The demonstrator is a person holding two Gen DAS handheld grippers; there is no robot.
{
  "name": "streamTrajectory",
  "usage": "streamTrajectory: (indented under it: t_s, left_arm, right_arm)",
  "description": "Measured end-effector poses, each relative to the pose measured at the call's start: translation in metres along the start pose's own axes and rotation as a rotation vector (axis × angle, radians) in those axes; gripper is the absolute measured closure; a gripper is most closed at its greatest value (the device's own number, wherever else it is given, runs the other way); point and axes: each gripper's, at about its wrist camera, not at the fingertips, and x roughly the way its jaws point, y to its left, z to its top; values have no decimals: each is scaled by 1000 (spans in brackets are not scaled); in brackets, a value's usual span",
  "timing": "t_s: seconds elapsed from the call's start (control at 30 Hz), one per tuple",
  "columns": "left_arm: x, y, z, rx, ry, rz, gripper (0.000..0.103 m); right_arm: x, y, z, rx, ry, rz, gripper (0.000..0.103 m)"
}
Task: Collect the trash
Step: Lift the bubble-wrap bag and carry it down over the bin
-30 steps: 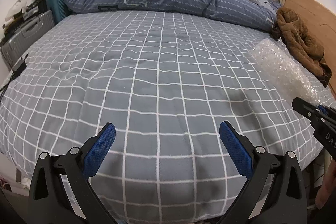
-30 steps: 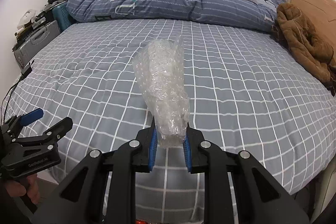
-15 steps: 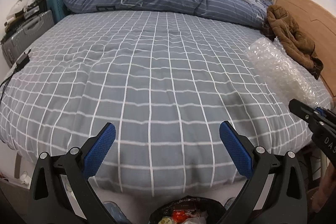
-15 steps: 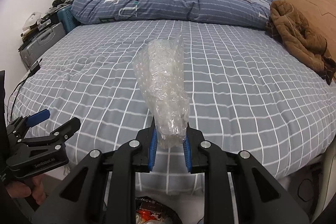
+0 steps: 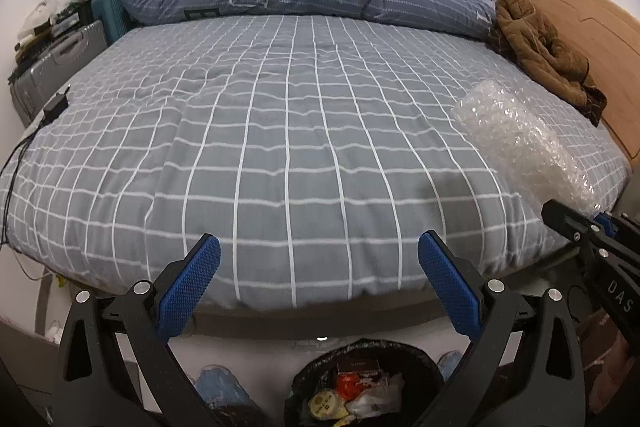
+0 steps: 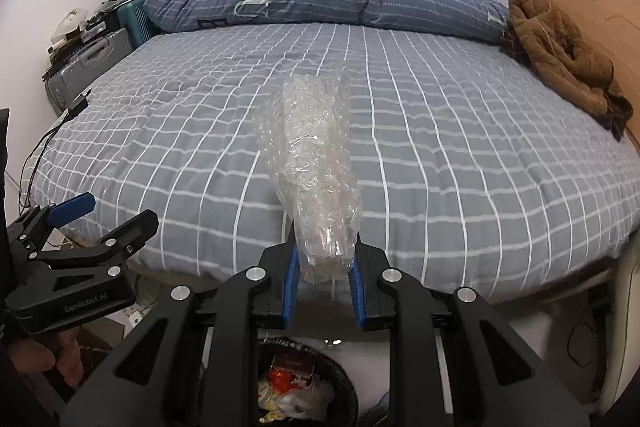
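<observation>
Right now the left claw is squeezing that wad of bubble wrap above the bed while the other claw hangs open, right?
Not quite: the right claw is the one shut on the bubble wrap, as the right wrist view shows. The left claw is the open one, holding nothing.

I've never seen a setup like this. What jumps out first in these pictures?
A crumpled wad of clear bubble wrap sticks up from the right gripper, pinched between its blue pads in front of a wide grey checked bed. Just below, on the floor at the bed's foot, a black-lined trash bin already holds wrappers. The left gripper is wide open, holding nothing.
</observation>
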Motion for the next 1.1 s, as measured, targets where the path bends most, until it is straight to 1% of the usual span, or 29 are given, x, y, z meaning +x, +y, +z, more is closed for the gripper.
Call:
streamTrajectory:
  t_s: [0.37,0.73,0.8,1.0,1.1]
  left_arm:
    - [-21,-7,-31,23,10,-17,6]
    - [-41,-12,-62,25,43,-24,6]
    - [-43,-11,-70,13,62,-20,6]
    - [-52,-8,-94,6,108,-10,6]
    - [-53,-2,-104,-27,137,-17,6]
  right_arm:
    - [-22,5,-43,31,32,14,83]
    - [-41,16,-80,36,79,28,83]
    - [-44,17,-87,32,88,27,83]
    - [-46,21,-112,30,154,35,83]
    - [-46,22,-124,32,180,31,83]
